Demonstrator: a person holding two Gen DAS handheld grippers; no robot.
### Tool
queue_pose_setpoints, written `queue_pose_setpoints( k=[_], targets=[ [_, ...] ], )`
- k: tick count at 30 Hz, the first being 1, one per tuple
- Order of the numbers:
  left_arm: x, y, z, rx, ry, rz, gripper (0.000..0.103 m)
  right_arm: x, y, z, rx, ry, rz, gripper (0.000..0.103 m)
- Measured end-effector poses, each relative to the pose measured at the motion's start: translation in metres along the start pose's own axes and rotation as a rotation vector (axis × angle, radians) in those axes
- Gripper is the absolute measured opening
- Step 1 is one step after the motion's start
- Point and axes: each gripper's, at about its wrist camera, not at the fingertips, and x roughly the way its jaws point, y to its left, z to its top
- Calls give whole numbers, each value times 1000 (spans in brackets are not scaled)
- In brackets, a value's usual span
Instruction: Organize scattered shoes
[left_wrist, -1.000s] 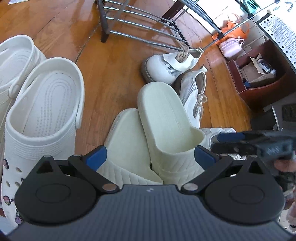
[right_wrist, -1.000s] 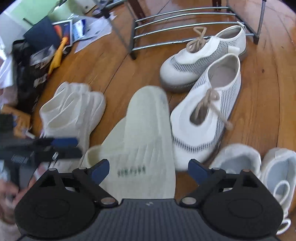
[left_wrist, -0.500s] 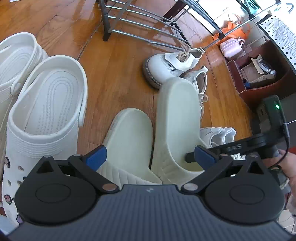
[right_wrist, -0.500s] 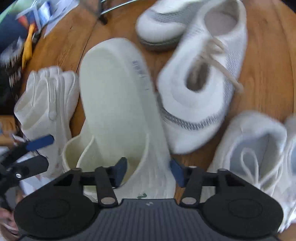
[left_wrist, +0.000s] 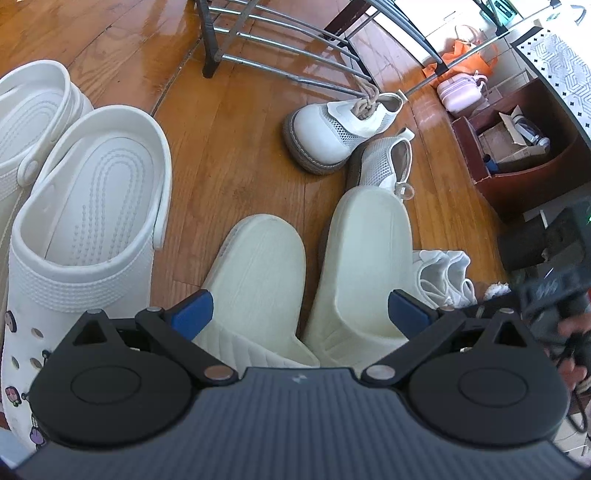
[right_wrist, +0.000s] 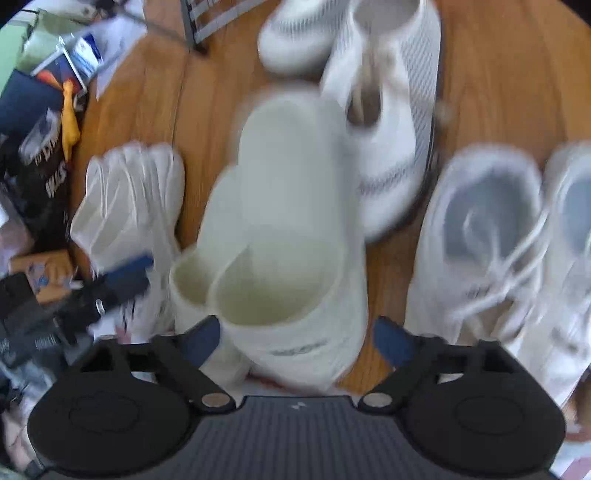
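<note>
Two cream slide sandals lie side by side on the wooden floor, the left one (left_wrist: 258, 273) and the right one (left_wrist: 365, 266). My left gripper (left_wrist: 299, 314) is open, its blue-tipped fingers straddling both sandals' toe ends. In the blurred right wrist view, my right gripper (right_wrist: 295, 336) is open around the toe end of the nearer sandal (right_wrist: 291, 221), with the second sandal (right_wrist: 192, 284) just behind it. The right gripper also shows at the right edge of the left wrist view (left_wrist: 546, 288).
White clogs (left_wrist: 88, 206) lie at the left. Two white mesh lace-up shoes (left_wrist: 340, 125) lie before a metal shoe rack (left_wrist: 280, 48). White sneakers (right_wrist: 491, 236) lie at the right. A wooden box (left_wrist: 524, 147) and clutter (right_wrist: 40, 129) line the edges.
The right sandal came off the left one and now lies beside it. My right gripper closed on it, then opened again. My left gripper stayed still and open.
</note>
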Motion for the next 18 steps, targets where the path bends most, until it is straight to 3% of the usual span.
queue_pose_setpoints(
  k=[5, 9, 13, 18],
  targets=[
    [-2, -1, 1, 1, -8, 3, 103, -15, -10, 10, 19, -113, -30, 92],
    [-1, -3, 1, 13, -13, 6, 103, -11, -14, 19, 18, -139, -78, 92],
    [0, -7, -2, 49, -27, 23, 103, -10, -20, 18, 45, -141, -61, 92],
    [0, -15, -2, 103, -87, 99, 103, -22, -29, 12, 76, -179, -10, 92]
  ],
)
